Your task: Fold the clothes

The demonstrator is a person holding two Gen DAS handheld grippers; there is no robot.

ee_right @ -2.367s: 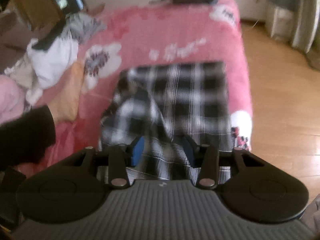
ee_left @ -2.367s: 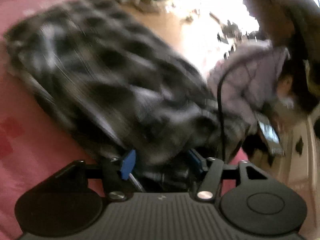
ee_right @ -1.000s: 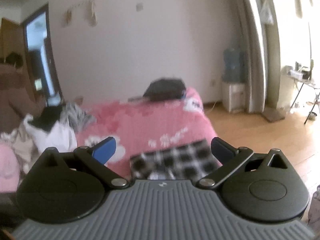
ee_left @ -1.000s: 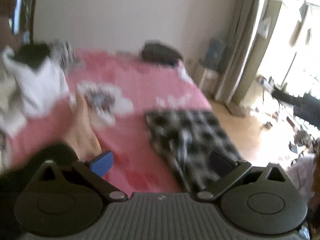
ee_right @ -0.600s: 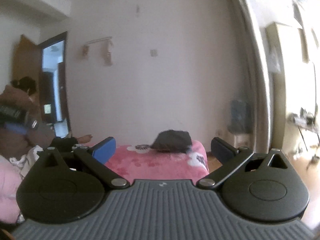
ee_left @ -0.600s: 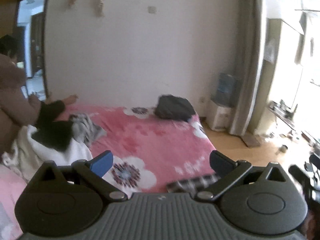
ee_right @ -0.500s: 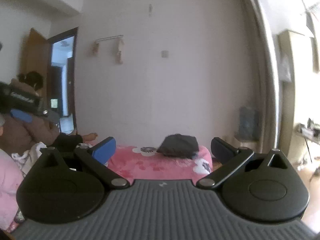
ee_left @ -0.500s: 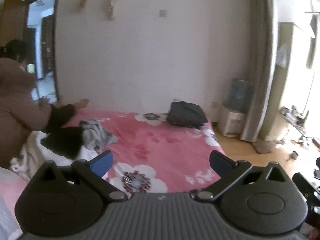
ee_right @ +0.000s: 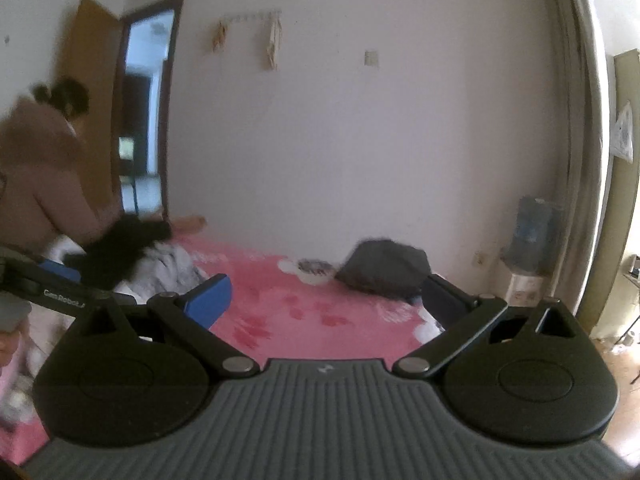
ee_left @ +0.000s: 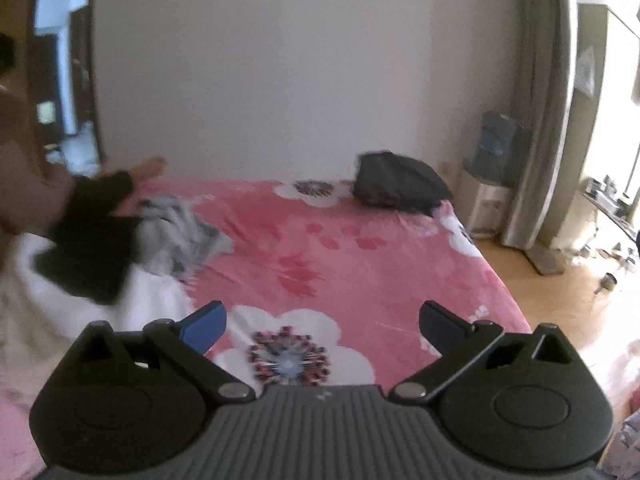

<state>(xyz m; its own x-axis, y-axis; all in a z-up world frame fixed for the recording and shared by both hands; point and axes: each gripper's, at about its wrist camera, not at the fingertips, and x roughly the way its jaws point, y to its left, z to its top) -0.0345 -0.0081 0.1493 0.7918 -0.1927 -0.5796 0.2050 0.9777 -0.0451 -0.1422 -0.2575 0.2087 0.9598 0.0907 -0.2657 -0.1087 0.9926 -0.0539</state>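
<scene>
Both grippers are raised and aimed across the bed [ee_left: 360, 248] toward the far wall [ee_left: 280, 80].

Clothes: a crumpled grey-and-white garment [ee_left: 180, 236] lies in a loose heap on the left part of the bed, no clear long axis, no readable facing; soft, wrinkled fabric. It adjoins a white cloth pile [ee_left: 80, 312] at the near-left, with a black garment [ee_left: 92, 252] draped over that pile. In the right wrist view the same grey-and-white garment [ee_right: 168, 268] sits beside the black one [ee_right: 120, 248]. Blur hides finer detail.

Bed cover: pink, matte, printed with large white flowers. A dark rounded bundle [ee_left: 400, 188] rests at the far right corner, by the wall; whether bag or cloth, cannot tell.

Left gripper [ee_left: 322, 322]: fingers spread wide, blue pad [ee_left: 204, 324] on one side, dark pad [ee_left: 440, 326] on the other; nothing between them, touching nothing.

Right gripper [ee_right: 324, 298]: fingers equally wide apart, nothing held, in the air above the bed.

A person [ee_right: 44, 176] in a brown top sits at the left edge of the bed, near the open door [ee_right: 96, 120].
</scene>
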